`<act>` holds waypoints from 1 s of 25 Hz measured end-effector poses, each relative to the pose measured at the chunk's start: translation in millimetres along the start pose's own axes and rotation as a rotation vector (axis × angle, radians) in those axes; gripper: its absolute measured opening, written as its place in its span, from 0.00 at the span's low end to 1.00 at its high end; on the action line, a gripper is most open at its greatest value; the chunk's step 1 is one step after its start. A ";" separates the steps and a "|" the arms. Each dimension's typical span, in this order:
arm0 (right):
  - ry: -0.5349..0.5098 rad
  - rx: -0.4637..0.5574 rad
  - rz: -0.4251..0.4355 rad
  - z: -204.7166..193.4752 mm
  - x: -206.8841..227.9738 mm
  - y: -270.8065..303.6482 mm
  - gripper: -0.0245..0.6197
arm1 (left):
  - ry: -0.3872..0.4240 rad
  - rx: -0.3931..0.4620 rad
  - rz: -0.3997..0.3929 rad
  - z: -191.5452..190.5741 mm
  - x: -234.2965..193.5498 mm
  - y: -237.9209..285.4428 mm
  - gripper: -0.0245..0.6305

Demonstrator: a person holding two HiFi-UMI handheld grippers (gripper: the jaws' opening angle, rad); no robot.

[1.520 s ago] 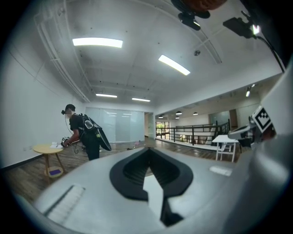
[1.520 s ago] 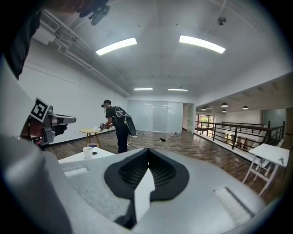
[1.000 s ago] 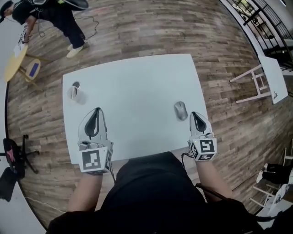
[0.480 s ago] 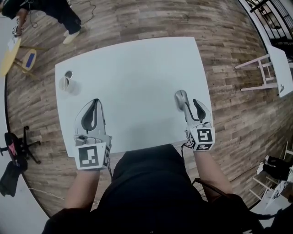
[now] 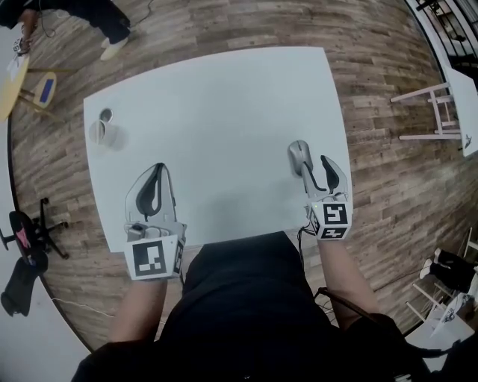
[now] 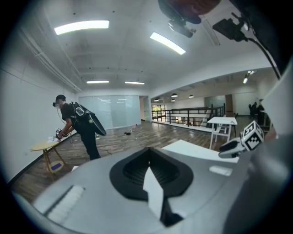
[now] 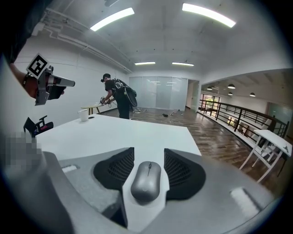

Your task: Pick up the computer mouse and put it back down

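A grey computer mouse [image 5: 299, 155] lies on the white table [image 5: 216, 112] near its right edge. My right gripper [image 5: 316, 168] reaches it from the near side. In the right gripper view the mouse [image 7: 146, 179] rests flat between the two black pads [image 7: 114, 170], with a gap on each side. The right jaws have just been opening and stand open around the mouse. My left gripper [image 5: 155, 179] hovers over the table's near left part, its tips together and nothing in it. In its own view the left gripper [image 6: 149, 167] shows only table beneath.
A white cup [image 5: 101, 134] and a small dark object [image 5: 105, 115] stand at the table's far left. A person [image 5: 112, 19] bends over a small yellow table [image 5: 16, 74] beyond. A white stand [image 5: 441, 104] is on the wooden floor at right, a black chair base [image 5: 22, 250] at left.
The right gripper went from shut, beside and behind the mouse, to open with the mouse between its jaws. Both grippers sank a little toward the table.
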State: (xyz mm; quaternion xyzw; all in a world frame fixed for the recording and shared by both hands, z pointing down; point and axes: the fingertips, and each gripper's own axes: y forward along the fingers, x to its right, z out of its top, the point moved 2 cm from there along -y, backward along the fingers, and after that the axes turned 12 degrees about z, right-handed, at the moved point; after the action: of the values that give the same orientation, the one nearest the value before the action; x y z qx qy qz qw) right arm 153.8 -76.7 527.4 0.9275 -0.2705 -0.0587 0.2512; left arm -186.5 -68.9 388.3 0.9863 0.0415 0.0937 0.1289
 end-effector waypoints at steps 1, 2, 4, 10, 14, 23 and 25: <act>0.005 -0.004 0.002 -1.5 0.0 1.8 0.36 | 0.001 -0.007 -0.001 -2.0 0.5 0.2 0.05; 0.009 -0.009 0.005 -3.0 0.1 3.5 0.36 | 0.002 -0.013 -0.001 -3.6 0.9 0.4 0.05; 0.014 -0.019 0.010 -5.8 1.0 6.3 0.37 | 0.003 -0.023 -0.006 -5.5 2.0 1.7 0.05; 0.021 -0.065 0.027 -19.4 3.5 12.6 0.40 | 0.013 -0.039 -0.024 -7.6 8.8 6.7 0.05; 0.028 -0.088 0.040 -24.8 2.3 19.6 0.41 | 0.015 -0.060 -0.024 -11.3 10.1 10.1 0.05; 0.063 -0.121 0.053 -32.0 7.2 34.5 0.46 | 0.022 -0.109 -0.035 -24.5 8.7 14.3 0.05; 0.062 -0.135 0.050 -33.1 5.8 38.7 0.46 | 0.016 -0.122 -0.033 -27.2 6.4 16.3 0.05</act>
State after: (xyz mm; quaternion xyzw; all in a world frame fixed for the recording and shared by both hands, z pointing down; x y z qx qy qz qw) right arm 148.5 -93.6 575.5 0.9028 -0.2811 -0.0417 0.3228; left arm -184.6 -77.2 419.5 0.9751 0.0532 0.1017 0.1899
